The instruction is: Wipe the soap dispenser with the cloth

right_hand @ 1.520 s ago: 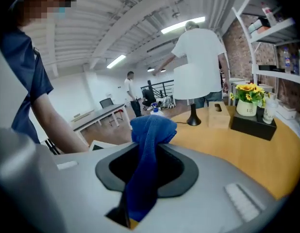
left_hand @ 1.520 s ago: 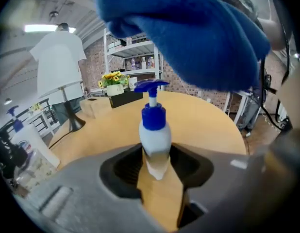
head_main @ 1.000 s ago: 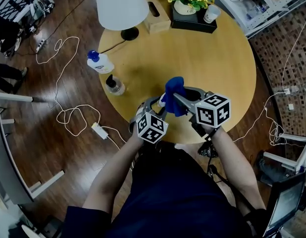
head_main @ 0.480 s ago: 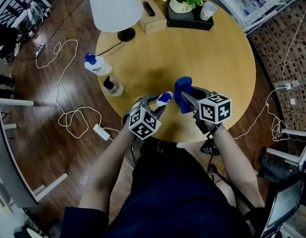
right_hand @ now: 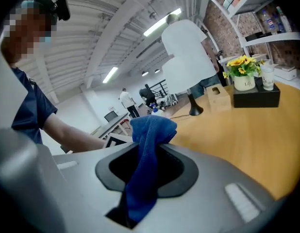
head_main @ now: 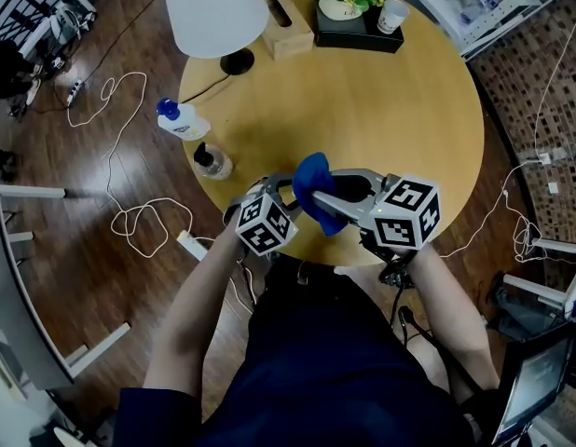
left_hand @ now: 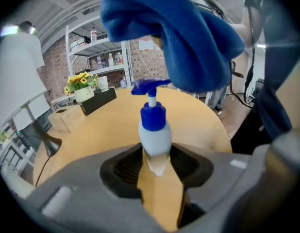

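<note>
Our left gripper [left_hand: 156, 165] pinches the one soap dispenser [left_hand: 153, 129] by its base, held above the table's [head_main: 381, 110] near edge. Our right gripper [right_hand: 144, 154] clamps the one cloth [right_hand: 152, 130], bunched just over the pump. A hard sideways wipe could lever the dispenser loose or squirt soap. Two other bottles, blue-capped [head_main: 183, 119] and dark-capped [head_main: 213, 161], stand well apart.

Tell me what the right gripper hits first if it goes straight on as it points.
Probably the white soap dispenser with blue pump, held in the left gripper: the blue cloth clamped by the right gripper hangs just over its pump. Depth is unclear.
</note>
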Motion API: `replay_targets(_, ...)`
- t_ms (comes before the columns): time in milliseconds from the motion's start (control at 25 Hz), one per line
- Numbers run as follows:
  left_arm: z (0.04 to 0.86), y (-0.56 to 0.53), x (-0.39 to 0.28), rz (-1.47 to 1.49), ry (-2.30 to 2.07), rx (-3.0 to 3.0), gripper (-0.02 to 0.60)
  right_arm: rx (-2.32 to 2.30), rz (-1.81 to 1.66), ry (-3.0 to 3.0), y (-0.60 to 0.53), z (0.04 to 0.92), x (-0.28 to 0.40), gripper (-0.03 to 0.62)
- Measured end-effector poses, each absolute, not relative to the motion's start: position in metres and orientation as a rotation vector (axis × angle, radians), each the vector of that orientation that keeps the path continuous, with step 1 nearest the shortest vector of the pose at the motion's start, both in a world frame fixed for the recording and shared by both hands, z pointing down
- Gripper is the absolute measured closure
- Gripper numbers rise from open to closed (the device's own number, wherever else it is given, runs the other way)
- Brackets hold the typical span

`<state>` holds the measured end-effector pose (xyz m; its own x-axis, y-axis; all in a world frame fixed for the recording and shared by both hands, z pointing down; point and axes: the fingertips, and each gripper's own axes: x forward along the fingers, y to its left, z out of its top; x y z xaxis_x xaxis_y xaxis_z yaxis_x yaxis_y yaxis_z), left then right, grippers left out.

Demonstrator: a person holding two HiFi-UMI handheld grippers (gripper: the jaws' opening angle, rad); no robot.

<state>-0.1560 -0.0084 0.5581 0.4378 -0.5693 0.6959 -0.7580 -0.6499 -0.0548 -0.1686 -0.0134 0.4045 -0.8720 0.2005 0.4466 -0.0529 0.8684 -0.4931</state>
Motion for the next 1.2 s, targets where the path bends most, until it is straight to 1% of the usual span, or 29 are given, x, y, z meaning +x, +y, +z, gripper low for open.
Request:
replay_targets(160, 0.558, -0.009, -0.156, 1.016, -1.162, 2.422, 0.407, 0.068, 0.655, -2.433, -0.029, 0.443, -0.168, 0.492)
replay_targets(560, 0.559, -0.009, -0.160, 1.021, -1.176, 2.405, 0.407, 0.186, 0.853, -2.479, -0.051, 0.449, -0.161, 0.492)
replay_targets(760, 0.561, -0.008, -0.161, 1.042, -1.187, 2.390, 0.405, 0.343, 0.809, -2.390, -0.073, 0.483, -0.137, 0.493)
replay_targets(880, 0.565, -0.004, -0.163, 1.113, -1.198, 2.368, 0.404, 0.381, 0.880, -2.364, -0.076, 0.500, -0.123, 0.493)
replay_targets(920, 0.565, -0.001, -0.165, 1.138, -1.208, 2.364, 0.371, 0.380, 0.913, -2.372, -0.074, 0.500, -0.120, 0.493)
replay_targets(960, 0.561, 0.002, -0.166, 1.146, -1.231, 2.366, 0.314, 0.365, 0.942, -2.389, -0.072, 0.497, -0.120, 0.493)
replay_targets(1000, 0.552, 0.004, -0.167, 1.133, -1.266, 2.370, 0.296, 0.338, 0.963, -2.413, -0.069, 0.491, -0.122, 0.493)
replay_targets(1120, 0.520, 0.003, -0.170, 1.044, -1.373, 2.367, 0.291, 0.246, 0.946, -2.461, -0.061, 0.479, -0.134, 0.493)
replay_targets(1200, 0.510, -0.001, -0.167, 1.037, -1.379, 2.363, 0.299, 0.217, 0.916, -2.451, -0.059, 0.485, -0.144, 0.493)
